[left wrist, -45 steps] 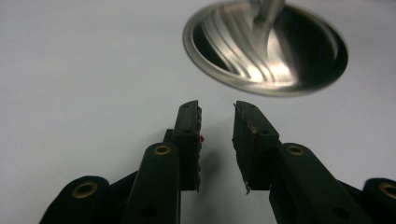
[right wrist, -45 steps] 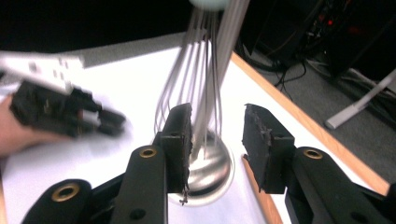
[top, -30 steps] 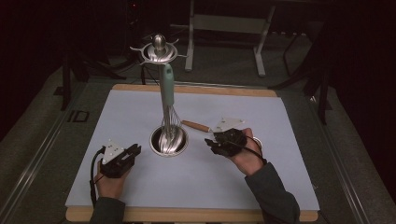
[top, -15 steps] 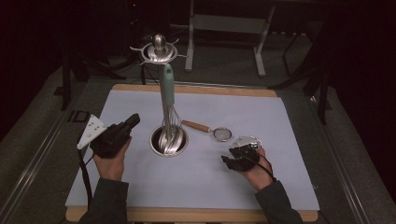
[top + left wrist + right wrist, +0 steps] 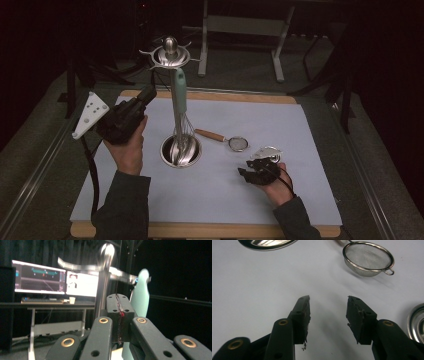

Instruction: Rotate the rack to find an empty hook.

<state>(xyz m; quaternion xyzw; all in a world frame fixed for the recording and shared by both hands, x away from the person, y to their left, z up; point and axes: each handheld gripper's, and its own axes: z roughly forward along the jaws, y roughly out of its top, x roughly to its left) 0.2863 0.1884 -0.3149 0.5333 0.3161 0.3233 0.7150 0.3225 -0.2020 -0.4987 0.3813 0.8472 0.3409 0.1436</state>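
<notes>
Whisk (image 5: 181,107) already hangs on the stand (image 5: 170,55) – strainer (image 5: 238,144) lies mid-table, unhung. Left tongs (image 5: 148,94) pressed together, empty; right tongs (image 5: 328,305) spread above the table (image 5: 310,200).

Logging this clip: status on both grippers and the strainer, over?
Left gripper shut, empty, raised beside the stand. Right gripper open, low over the mat. Strainer lies free ahead of it. Nothing between.

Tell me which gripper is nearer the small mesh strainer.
Right. The right gripper sits open just below the strainer; the left gripper is raised beyond the utensil stand.
</notes>
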